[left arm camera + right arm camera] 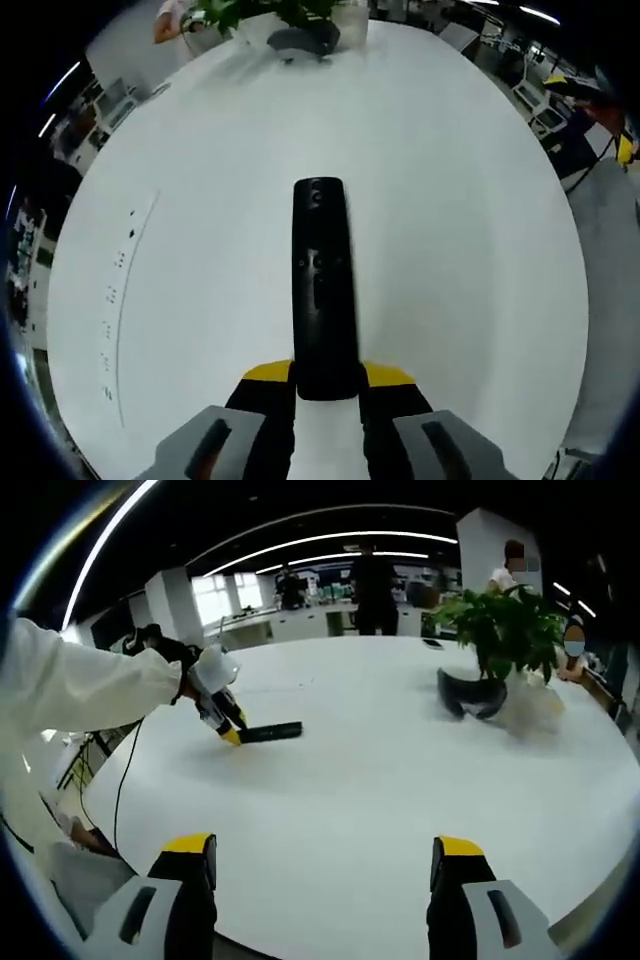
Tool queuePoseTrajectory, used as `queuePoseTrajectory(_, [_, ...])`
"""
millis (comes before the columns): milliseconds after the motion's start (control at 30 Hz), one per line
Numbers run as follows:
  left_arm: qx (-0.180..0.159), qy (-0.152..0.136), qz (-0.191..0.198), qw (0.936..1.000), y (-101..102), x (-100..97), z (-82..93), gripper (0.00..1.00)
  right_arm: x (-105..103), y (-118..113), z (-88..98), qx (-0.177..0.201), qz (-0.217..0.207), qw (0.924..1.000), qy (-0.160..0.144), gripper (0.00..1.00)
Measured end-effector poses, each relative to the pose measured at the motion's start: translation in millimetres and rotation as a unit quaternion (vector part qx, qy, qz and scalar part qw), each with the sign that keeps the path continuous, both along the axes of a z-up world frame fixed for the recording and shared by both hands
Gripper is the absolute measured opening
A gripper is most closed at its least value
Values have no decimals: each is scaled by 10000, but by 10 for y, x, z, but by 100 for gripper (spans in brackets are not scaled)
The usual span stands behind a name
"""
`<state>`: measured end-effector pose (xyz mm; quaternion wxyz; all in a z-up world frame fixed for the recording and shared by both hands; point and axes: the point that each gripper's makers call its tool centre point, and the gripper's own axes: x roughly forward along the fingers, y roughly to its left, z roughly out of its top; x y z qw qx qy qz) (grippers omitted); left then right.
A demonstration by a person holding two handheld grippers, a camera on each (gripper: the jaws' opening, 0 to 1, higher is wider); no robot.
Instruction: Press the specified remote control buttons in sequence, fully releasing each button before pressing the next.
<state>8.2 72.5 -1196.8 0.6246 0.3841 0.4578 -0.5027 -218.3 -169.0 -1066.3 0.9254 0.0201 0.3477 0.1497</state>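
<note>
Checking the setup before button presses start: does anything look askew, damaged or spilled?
Nothing stands out. The black remote control lies flat on the white table, its near end between the left gripper's jaws. The right gripper is open, off to the side.

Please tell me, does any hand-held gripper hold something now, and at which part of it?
The left hand-held gripper grips the black remote control at its near end, between the yellow tips. The right hand-held gripper is open and holds nothing.

Remote control [322,290] on table [450,200]

Both views over shared white table [450,200]
</note>
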Motion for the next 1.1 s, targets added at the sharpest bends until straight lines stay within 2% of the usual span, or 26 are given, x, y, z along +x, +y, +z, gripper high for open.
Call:
queuePoseTrajectory(267, [246, 67, -105, 9996, -23, -202, -3, 23, 0, 3, 98, 176, -56, 9997, -163, 83])
queuePoseTrajectory(467, [191, 63, -73, 9998, -26, -384, 12, 23, -9, 81, 116, 201, 83, 9995, -213, 79])
queuePoseTrajectory(700, [198, 97, -65, 9997, -40, -588, 7, 23, -43, 124, 217, 254, 167, 9988, -374, 68])
queuePoseTrajectory(900, [234, 87, -42, 9997, -49, -745, 10, 23, -121, 161, 251, 394, 305, 9980, -385, 50])
queuePoseTrajectory(1033, [179, 112, 22, 9998, -48, -854, 8, 23, -192, 225, 291, 498, 481, 9968, -397, 33])
queuePoseTrajectory(1100, [157, 124, 30, 9998, -52, -911, 7, 23, -217, 245, 305, 489, 527, 9965, -415, 29])
